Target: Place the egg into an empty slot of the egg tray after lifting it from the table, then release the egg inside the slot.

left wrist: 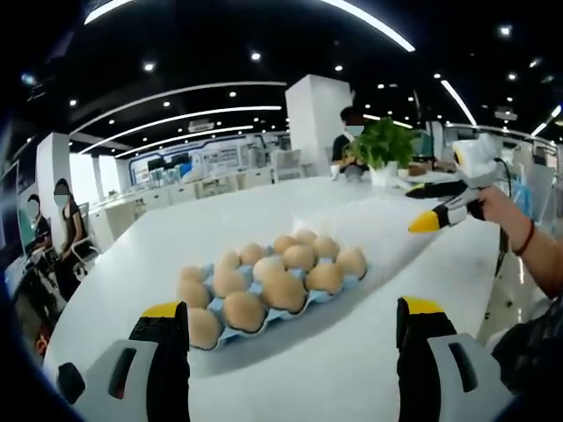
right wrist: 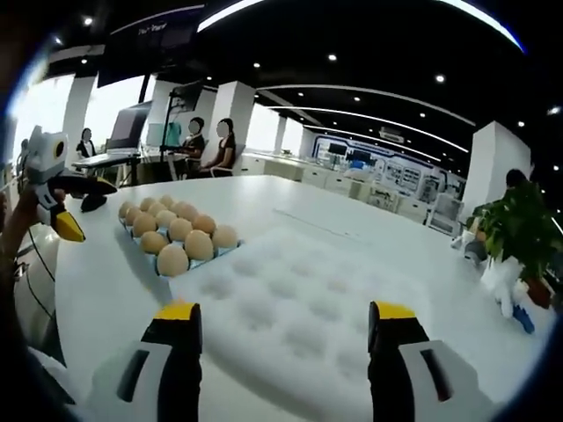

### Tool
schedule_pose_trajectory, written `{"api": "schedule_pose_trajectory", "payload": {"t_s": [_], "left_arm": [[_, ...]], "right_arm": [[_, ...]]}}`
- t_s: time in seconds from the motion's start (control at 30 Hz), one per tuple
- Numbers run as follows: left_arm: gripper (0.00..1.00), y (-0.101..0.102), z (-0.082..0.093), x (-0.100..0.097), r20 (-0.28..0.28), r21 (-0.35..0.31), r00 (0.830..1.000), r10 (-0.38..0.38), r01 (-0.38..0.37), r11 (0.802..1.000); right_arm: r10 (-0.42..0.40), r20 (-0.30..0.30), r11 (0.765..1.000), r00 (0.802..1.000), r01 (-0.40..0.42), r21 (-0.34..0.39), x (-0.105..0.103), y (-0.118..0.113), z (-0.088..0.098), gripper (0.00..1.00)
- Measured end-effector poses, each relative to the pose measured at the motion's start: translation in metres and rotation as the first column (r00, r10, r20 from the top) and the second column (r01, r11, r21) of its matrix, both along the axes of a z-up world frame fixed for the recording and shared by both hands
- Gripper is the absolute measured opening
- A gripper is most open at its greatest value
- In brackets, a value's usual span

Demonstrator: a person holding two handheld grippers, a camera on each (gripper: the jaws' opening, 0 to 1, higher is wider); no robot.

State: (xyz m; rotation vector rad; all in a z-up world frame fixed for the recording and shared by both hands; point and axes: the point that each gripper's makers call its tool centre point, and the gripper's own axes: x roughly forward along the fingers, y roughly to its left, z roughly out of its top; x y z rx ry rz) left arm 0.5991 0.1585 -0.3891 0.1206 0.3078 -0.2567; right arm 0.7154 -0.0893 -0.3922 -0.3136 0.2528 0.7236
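The left tool (left wrist: 292, 327) hangs above the white desk (left wrist: 352, 369) with its jaws apart and nothing between them, facing the blue egg tray (left wrist: 339, 293) filled with brown eggs (left wrist: 283, 290). The right tool (right wrist: 286, 327) is likewise spread and holding nothing, over a white dimpled tray (right wrist: 299, 299) just beside the egg tray (right wrist: 149, 255).

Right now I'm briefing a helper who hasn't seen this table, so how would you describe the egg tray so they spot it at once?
Start from the long white table in the open office. Near its middle lies a pale blue egg tray, filled with brown eggs in rows. Beside it in the right gripper view lies a white dimpled tray with no eggs; the blue one with the eggs is yours.
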Motion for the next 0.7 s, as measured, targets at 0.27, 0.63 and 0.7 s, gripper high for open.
{"api": "schedule_pose_trajectory", "payload": {"t_s": [0.27, 0.63, 0.7], "left_arm": [[1.0, -0.007, 0.0, 0.004, -0.003, 0.002, 1.0, -0.006, 0.006, 1.0], [1.0, -0.013, 0.001, 0.006, -0.006, 0.007, 1.0, -0.016, 0.016, 1.0], [1.0, -0.014, 0.0, 0.005, -0.007, 0.007, 1.0, -0.016, 0.016, 1.0]], "right_arm": [[-0.002, -0.024, 1.0, 1.0, 0.001, -0.011, -0.006, -0.018, -0.004, 0.82], [0.004, -0.08, 1.0, 0.997, -0.003, 0.02, -0.018, -0.039, -0.011, 0.86], [0.01, -0.085, 1.0, 0.996, -0.009, 0.005, -0.023, -0.042, -0.013, 0.87]]}}
